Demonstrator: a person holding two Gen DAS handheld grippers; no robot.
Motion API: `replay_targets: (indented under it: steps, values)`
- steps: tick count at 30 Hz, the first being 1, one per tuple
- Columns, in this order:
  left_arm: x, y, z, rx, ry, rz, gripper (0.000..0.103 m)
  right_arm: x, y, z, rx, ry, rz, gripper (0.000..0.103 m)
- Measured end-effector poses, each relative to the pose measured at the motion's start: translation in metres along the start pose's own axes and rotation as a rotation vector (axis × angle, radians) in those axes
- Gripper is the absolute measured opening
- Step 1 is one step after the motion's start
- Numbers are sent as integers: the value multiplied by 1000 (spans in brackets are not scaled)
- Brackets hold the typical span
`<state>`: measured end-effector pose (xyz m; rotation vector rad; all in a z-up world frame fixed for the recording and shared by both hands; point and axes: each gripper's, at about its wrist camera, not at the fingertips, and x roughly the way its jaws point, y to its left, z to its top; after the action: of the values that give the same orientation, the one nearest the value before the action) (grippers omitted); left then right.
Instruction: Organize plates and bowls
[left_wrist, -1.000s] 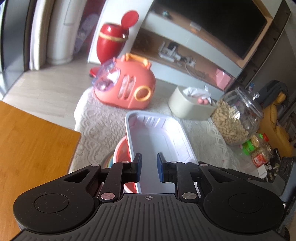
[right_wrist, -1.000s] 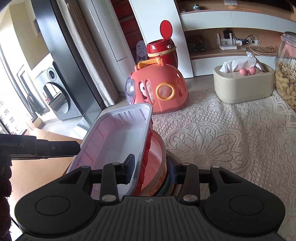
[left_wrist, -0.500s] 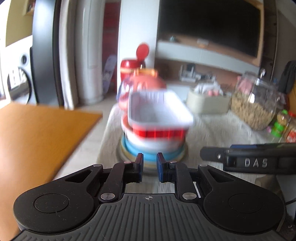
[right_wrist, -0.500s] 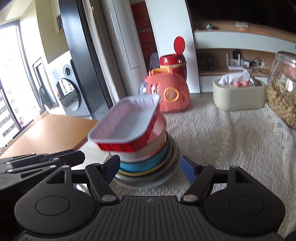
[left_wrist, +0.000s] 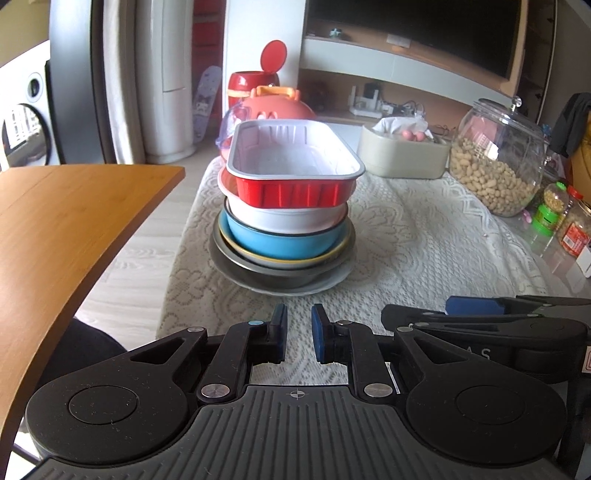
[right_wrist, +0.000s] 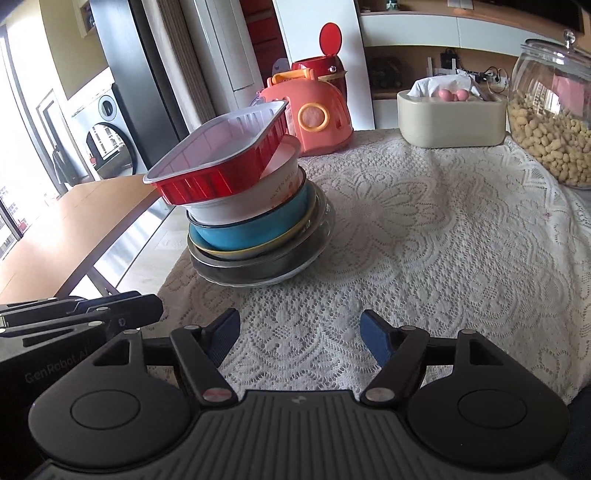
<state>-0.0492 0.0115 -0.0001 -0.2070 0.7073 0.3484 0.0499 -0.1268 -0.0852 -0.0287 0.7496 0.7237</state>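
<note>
While our left tool (left_wrist: 298, 338) hangs nearly closed on nothing and our right tool (right_wrist: 299, 334) stands wide and empty, both sit low over the lace-covered bench (right_wrist: 424, 236). Just beyond them rises the stack of plates and bowls (left_wrist: 282, 236), with a red foil tray (left_wrist: 293, 166) tilted on top. Farther back stands a jar of peanuts (left_wrist: 496, 158).

Sharp daylight, left glare, fisheye bending

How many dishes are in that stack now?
6 visible, top to bottom: red foil tray, white bowl, blue bowl, yellow-rimmed dish, grey metal bowl, white plate. More could be nested unseen.
</note>
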Motion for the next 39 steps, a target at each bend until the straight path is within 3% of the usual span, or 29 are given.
replay_targets:
  steps: [39]
  values:
    - [1, 6, -3, -24, 30, -22, 18, 4, 4, -2, -16, 9, -14, 73]
